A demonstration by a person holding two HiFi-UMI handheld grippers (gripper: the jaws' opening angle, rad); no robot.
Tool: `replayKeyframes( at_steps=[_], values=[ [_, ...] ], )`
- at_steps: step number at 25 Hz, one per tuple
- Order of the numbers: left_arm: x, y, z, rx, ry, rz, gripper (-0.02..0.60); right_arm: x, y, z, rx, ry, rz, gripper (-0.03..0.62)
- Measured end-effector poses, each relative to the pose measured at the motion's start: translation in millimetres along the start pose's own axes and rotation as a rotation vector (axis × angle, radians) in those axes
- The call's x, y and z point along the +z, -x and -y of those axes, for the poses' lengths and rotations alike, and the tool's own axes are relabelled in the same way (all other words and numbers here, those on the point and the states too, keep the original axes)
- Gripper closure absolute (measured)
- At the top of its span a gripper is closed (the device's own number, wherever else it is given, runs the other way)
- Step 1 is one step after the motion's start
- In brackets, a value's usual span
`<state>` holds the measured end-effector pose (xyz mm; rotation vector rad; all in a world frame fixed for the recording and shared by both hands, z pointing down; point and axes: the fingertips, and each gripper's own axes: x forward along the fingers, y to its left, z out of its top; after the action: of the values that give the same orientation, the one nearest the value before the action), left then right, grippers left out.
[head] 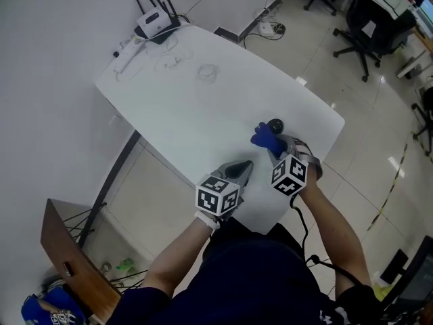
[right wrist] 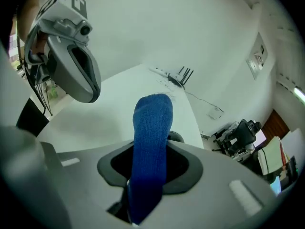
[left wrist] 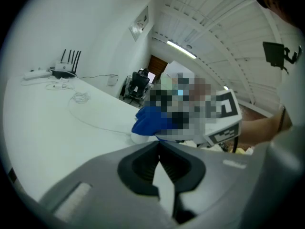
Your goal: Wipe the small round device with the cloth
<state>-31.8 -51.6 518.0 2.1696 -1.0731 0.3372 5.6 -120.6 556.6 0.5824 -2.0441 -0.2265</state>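
The small round dark device (head: 275,124) sits on the white table (head: 183,114) near its right edge. Just in front of it hangs a blue cloth (head: 265,139), with my right gripper (head: 276,149) shut on it. In the right gripper view the cloth (right wrist: 151,132) stands up between the jaws and hides most of the device (right wrist: 176,137) behind it. My left gripper (head: 245,166) hovers to the left of the cloth, shut and empty; in its own view the jaws (left wrist: 159,146) meet, with the cloth (left wrist: 151,119) beyond them.
A router (head: 157,20) with antennas and white cables stands at the table's far left corner. A clear coiled cable (head: 208,71) lies mid-table. Office chairs (head: 369,26) stand on the floor at the right, and a wooden piece (head: 64,242) stands at the lower left.
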Motion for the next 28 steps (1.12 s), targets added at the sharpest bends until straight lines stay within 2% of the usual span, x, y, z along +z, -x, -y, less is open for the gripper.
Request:
replayKeyframes(
  at_steps=[2, 4, 7, 11, 19, 22, 28],
  values=[
    [2, -5, 2, -0.007, -0.001, -0.006, 0.578, 0, 2, 7, -0.002, -0.03, 0.017, 0.46],
    [2, -10, 1, -0.011, 0.006, -0.014, 0.578, 1, 8, 22, -0.006, -0.128, 0.057, 0.46],
    [-2, -16, -4, -0.009, 0.016, -0.033, 0.578, -6, 14, 47, 0.002, -0.349, 0.121, 0.459],
    [-1, -25, -8, -0.013, 0.018, -0.05, 0.578, -40, 8, 69, 0.063, -0.668, 0.162, 0.459],
    [7, -41, -7, -0.026, 0.021, -0.067, 0.578, -94, -32, 63, 0.214, -1.145, 0.121, 0.459],
    [7, -42, -8, -0.029, 0.023, -0.07, 0.578, -110, -50, 51, 0.242, -1.211, 0.051, 0.459],
    [-2, -39, -6, -0.029, 0.033, -0.075, 0.578, -128, -72, 38, 0.254, -1.135, -0.138, 0.459]
  ],
)
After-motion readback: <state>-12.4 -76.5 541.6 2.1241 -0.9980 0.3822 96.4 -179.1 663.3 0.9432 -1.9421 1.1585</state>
